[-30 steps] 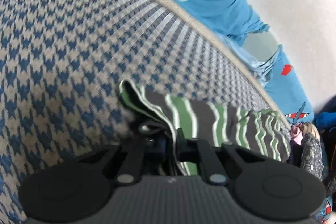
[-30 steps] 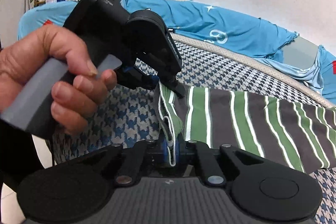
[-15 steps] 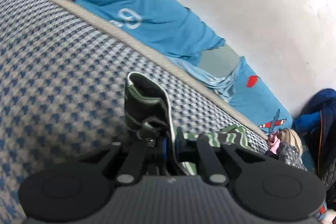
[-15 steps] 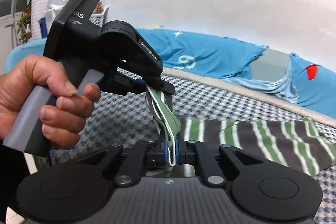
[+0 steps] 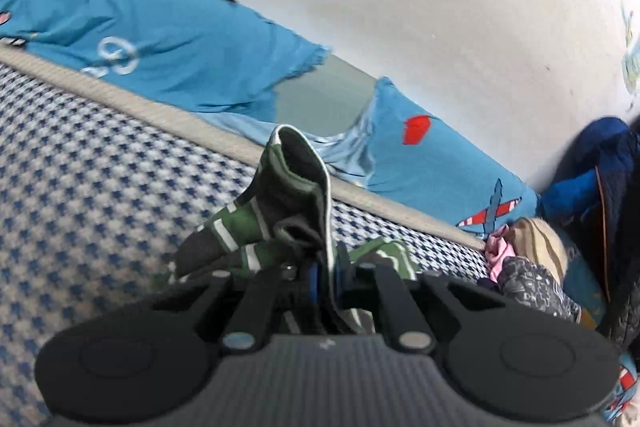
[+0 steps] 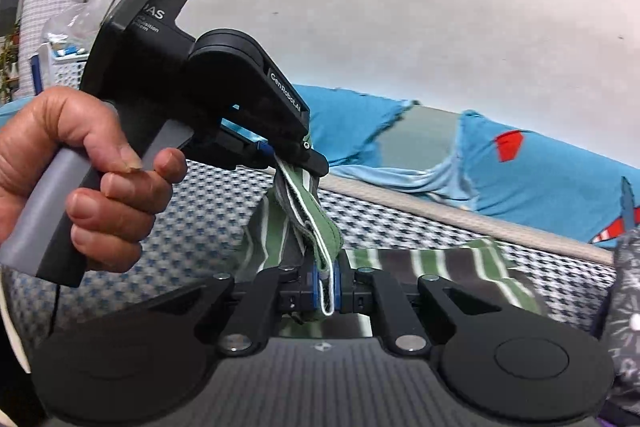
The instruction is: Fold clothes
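Observation:
A grey, green and white striped garment (image 6: pixel 440 263) lies partly on a blue-and-cream houndstooth bed cover (image 6: pixel 216 211). Its near edge is lifted off the cover. My right gripper (image 6: pixel 326 287) is shut on that edge, the white-trimmed hem pinched between its blue pads. In the right wrist view my left gripper (image 6: pixel 298 157), held by a person's hand (image 6: pixel 92 163), is shut on the same edge a little higher up. From the left wrist view the striped garment (image 5: pixel 288 195) bunches upward out of the left gripper (image 5: pixel 326 277), whose jaws are pressed on the cloth.
A blue patterned sheet (image 5: pixel 168 47) lies crumpled along the white wall behind the bed cover. At the right lie a pile of other clothes (image 5: pixel 528 263) and a dark blue jacket (image 5: pixel 600 179). A white basket (image 6: pixel 64 67) stands at the far left.
Both grippers have risen and moved along the bed with the striped garment's edge. More of the garment hangs off the cover, and more wall shows in both views.

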The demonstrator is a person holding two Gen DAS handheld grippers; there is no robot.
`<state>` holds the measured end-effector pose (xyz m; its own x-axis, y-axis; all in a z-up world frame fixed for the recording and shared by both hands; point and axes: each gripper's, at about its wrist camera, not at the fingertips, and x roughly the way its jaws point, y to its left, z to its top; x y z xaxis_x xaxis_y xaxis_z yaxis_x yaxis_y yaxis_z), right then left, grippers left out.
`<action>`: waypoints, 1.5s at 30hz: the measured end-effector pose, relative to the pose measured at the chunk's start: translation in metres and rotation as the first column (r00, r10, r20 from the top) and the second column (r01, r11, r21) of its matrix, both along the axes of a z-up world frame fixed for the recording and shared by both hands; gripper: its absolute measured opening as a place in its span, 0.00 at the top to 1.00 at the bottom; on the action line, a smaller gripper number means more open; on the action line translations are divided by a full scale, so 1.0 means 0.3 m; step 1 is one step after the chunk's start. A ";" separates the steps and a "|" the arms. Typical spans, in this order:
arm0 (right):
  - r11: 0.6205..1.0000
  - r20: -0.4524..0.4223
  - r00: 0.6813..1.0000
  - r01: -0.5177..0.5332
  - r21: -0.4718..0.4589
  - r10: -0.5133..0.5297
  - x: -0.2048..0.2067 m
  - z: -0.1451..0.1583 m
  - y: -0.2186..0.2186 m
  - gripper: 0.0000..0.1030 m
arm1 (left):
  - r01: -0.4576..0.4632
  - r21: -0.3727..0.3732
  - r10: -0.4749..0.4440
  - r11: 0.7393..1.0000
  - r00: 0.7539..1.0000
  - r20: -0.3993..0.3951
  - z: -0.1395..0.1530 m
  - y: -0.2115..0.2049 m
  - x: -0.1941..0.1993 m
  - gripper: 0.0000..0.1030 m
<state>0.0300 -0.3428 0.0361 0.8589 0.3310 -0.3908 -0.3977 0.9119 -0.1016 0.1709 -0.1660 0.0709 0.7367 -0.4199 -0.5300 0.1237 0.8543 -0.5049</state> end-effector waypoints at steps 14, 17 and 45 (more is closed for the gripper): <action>0.969 -0.081 0.972 0.228 0.097 -0.221 0.162 -0.047 -0.291 0.92 | 0.119 0.061 -0.117 0.991 0.993 -0.025 -0.073 -0.354 0.169 0.94; 0.957 -0.120 0.960 0.268 0.113 -0.254 0.200 -0.066 -0.327 0.92 | 0.140 0.065 -0.137 0.988 0.990 -0.039 -0.103 -0.400 0.202 0.94; 0.864 -0.163 0.869 0.488 0.128 -0.467 0.282 -0.066 -0.415 0.73 | 0.103 0.160 -0.087 0.982 0.991 -0.101 -0.201 -0.089 0.140 0.32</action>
